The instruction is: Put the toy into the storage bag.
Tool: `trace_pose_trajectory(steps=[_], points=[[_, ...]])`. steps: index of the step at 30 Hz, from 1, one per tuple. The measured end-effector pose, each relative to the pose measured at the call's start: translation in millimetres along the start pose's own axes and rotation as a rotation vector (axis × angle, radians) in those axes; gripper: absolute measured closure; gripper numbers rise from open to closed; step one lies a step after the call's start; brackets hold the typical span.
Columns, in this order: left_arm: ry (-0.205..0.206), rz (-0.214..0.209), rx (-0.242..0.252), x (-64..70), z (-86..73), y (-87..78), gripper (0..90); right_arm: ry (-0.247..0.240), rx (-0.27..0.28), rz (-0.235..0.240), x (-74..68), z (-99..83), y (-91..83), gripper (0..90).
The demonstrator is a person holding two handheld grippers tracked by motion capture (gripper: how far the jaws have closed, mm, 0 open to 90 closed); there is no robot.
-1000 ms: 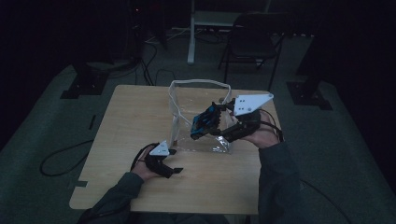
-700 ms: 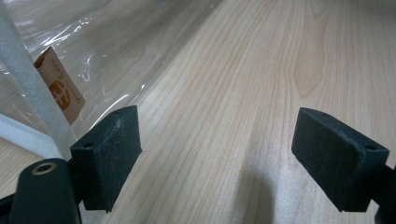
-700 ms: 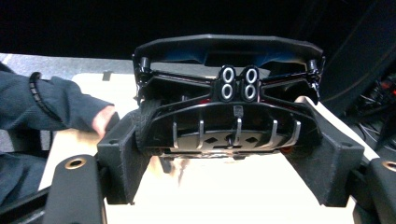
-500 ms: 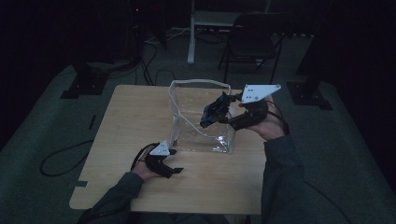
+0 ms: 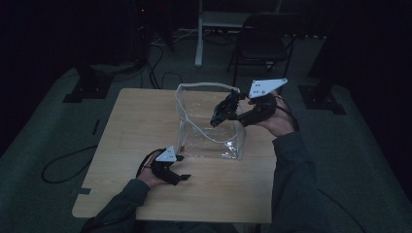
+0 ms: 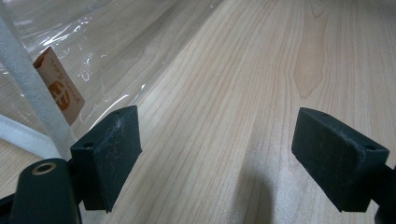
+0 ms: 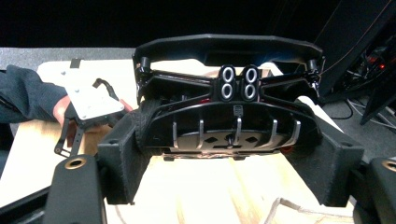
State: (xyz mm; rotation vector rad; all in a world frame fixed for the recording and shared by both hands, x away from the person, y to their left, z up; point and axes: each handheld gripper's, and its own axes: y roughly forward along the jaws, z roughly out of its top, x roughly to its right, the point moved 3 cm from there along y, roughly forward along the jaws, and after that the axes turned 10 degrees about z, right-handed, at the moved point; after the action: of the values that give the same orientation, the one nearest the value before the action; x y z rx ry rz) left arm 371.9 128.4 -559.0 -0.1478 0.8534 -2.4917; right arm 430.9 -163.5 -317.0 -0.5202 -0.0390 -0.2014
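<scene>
A clear plastic bag [image 5: 209, 138] with a white strap stands open on the wooden table [image 5: 131, 121]. My right gripper [image 5: 221, 115] hovers over the bag's right rim, shut on a black toy car [image 5: 226, 109]. In the right gripper view the toy car [image 7: 229, 107] shows its rear, with twin exhaust pipes, clamped between the two pads. My left gripper [image 5: 180, 168] rests open on the table just left of the bag's near corner. In the left gripper view my left gripper [image 6: 229, 158] has bare wood between its pads, beside the bag [image 6: 93, 46] and its orange label [image 6: 60, 88].
A dark folding chair [image 5: 262, 36] and a white stand leg [image 5: 199, 34] are beyond the table's far edge. Cables [image 5: 63, 162] lie on the floor at left. Black stand bases [image 5: 85, 90] sit near both far corners.
My right gripper has lifted the toy car upward, from beside the bag's lower part to above its rim. The left gripper has stayed put.
</scene>
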Motion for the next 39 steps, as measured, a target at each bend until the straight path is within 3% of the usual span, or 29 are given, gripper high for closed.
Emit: trace_pose_trajectory(steps=[25,35,39], points=[[-0.018,0.006,0.003,0.6,-2.4,-2.7,18.4,0.051,-0.076,0.034,35.4,-23.4,28.3,25.7],[-0.015,0.004,-0.004,0.1,-2.7,-2.9,18.3,0.103,-0.135,0.027,57.6,-40.8,41.0,25.7],[-0.016,0.003,-0.002,0.0,-2.6,-2.9,18.3,0.110,-0.165,0.029,59.8,-45.7,43.6,25.7]])
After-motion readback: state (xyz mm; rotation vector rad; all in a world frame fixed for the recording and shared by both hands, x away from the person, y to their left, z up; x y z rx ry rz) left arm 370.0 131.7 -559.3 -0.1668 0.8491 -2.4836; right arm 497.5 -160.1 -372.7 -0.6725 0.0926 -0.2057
